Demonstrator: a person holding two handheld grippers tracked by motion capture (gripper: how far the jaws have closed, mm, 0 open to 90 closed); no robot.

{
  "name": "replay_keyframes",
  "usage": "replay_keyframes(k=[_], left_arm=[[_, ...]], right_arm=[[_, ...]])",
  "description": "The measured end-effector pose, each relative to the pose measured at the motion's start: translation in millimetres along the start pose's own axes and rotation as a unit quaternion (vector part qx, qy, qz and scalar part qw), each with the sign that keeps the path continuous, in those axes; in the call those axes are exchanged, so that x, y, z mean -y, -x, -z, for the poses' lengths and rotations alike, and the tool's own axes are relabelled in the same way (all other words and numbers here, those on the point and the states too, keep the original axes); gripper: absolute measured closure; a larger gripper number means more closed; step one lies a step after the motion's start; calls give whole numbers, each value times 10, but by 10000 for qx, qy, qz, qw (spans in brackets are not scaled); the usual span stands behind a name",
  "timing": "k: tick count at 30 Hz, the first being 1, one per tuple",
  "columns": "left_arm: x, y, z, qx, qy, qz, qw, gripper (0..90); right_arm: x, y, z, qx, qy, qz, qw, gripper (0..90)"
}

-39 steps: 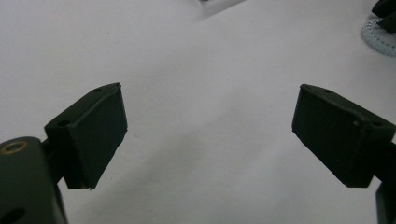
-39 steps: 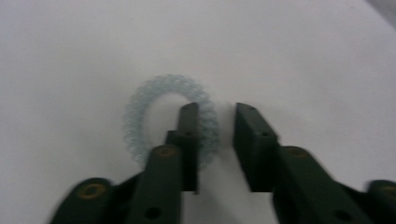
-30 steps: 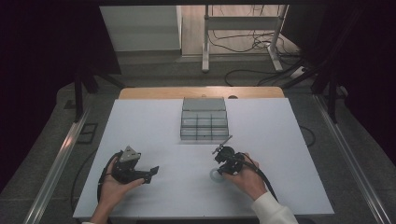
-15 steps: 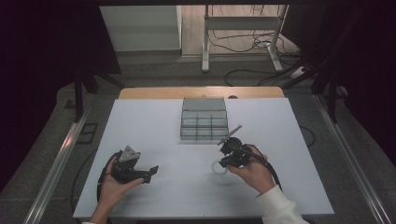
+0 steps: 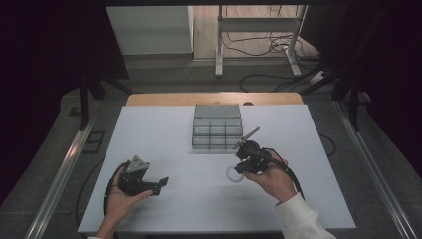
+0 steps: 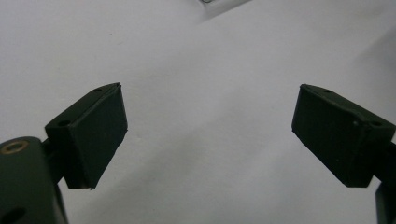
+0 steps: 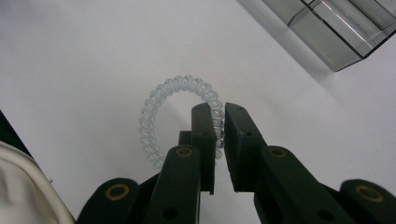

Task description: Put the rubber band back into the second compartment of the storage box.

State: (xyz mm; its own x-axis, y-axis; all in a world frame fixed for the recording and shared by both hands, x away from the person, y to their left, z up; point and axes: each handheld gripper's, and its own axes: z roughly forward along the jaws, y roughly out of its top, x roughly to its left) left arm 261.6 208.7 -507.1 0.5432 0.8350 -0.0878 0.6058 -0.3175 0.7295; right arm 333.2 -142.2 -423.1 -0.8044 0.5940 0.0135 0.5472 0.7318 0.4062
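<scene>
The right tool (image 7: 219, 116) grips a clear coil ring (image 7: 161, 100) — not yet in the tray (image 5: 217, 127). The left tool (image 6: 208, 135) rests open — empty, on the worktop (image 5: 199, 199).

I count one white table (image 5: 179, 134). Near its middle toward the far edge sits one grey compartment tray (image 5: 217, 126). Just in front of that tray lies one clear coiled hair tie (image 7: 180, 116). I run two grippers, left (image 5: 161, 185) and right (image 5: 241, 166).
</scene>
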Motion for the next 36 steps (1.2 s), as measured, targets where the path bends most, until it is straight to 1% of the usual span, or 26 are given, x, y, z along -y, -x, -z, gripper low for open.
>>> replay_keyframes(k=[3,7,11,13,16,28,36], left_arm=[[1,5,0,3,-15,24,10000,102],[0,4,-2,5,-18,18,10000,102],[0,6,-2,-4,-17,15,10000,102],[1,7,-3,-3,-9,16,10000,102],[1,6,-7,-3,-15,9,10000,102],[-1,-2,-4,11,-14,0,10000,102],[-1,-5,0,13,10,3,10000,102]], right_arm=[[-21,37,-1,-49,46,-66,10000,832],[-72,131,-11,-84,141,-168,9997,832],[-116,219,-26,-70,187,-246,9995,832],[-149,257,-27,-97,259,-241,9993,832],[-189,287,-31,-73,261,-235,9994,832],[-454,440,-62,-24,320,-288,9991,832],[-663,563,-103,18,365,-402,9985,832]])
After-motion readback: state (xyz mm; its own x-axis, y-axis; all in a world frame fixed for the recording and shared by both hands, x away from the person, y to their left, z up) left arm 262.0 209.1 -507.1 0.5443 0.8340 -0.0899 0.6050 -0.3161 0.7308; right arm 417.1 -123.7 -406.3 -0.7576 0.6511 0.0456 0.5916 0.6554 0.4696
